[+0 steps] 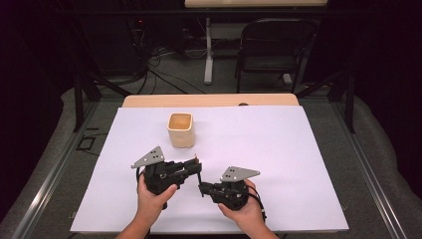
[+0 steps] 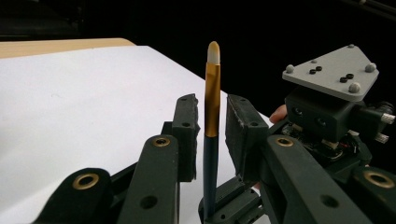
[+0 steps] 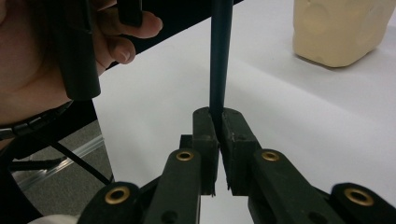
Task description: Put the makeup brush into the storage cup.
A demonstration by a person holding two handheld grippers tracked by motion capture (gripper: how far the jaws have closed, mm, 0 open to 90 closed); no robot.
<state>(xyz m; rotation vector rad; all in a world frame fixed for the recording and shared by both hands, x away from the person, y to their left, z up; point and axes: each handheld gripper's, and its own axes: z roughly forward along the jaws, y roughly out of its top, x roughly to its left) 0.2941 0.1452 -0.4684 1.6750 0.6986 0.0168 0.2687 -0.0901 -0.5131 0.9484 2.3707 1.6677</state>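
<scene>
A paintbrush (image 2: 212,102) with a dark handle, a gold ferrule and a pale tip stands upright between both grippers. My right gripper (image 3: 218,121) is shut on the lower handle (image 3: 220,56) and holds it up over the white sheet. My left gripper (image 2: 209,100) has its pads on either side of the ferrule, with a gap showing on the right pad's side, so it is open. In the high view the left gripper (image 1: 198,167) and the right gripper (image 1: 201,188) meet near the table's front middle, with the brush tip (image 1: 196,157) poking up.
A cream cup (image 1: 180,129), also in the right gripper view (image 3: 341,28), stands behind the grippers. A white sheet (image 1: 278,149) covers the wooden table (image 1: 209,100). A dark chair (image 1: 273,45) and cables lie beyond the far edge.
</scene>
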